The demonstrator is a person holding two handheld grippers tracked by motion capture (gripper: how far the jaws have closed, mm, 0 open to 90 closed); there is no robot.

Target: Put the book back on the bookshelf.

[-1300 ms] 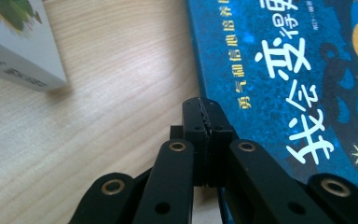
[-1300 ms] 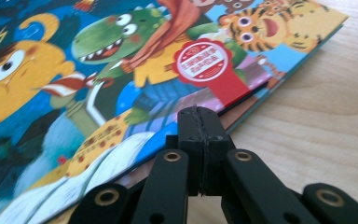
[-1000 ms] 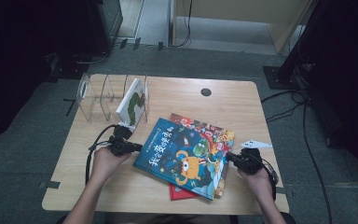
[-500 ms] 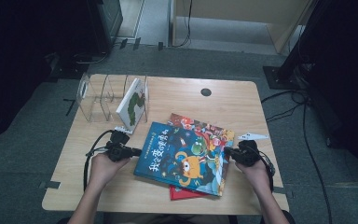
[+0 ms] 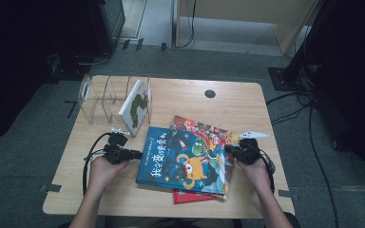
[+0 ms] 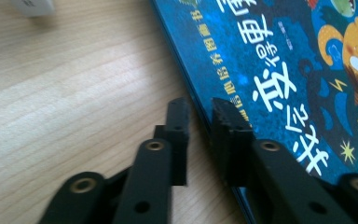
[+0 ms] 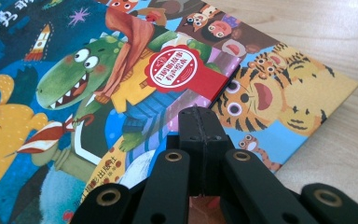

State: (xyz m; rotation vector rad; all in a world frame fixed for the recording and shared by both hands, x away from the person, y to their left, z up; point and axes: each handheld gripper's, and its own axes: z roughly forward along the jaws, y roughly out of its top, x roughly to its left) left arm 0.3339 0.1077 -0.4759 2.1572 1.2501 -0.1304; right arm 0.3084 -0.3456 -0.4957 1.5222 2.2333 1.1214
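Observation:
A blue picture book (image 5: 185,161) lies on top of a tiger-covered book (image 5: 209,130) and a red one (image 5: 190,195) on the wooden table (image 5: 195,104). My left gripper (image 5: 134,154) is at the blue book's left edge. In the left gripper view its jaws (image 6: 200,107) have just been opening; they stand slightly apart with the edge of the blue book (image 6: 284,70) running into the gap, the pads not pressing. My right gripper (image 5: 229,150) is at the book's right edge. Its jaws (image 7: 200,114) are shut together over the blue book (image 7: 51,93), beside the tiger book (image 7: 279,102).
A clear acrylic book rack (image 5: 100,97) stands at the back left, and a white book with a green caterpillar (image 5: 135,107) leans in it. A round cable hole (image 5: 210,93) sits at the back middle. Bare wood lies left of the books and along the far side.
My right hand has shifted away from the person and in toward the blue book's right edge. The blue book has turned slightly. The left hand has stayed in place.

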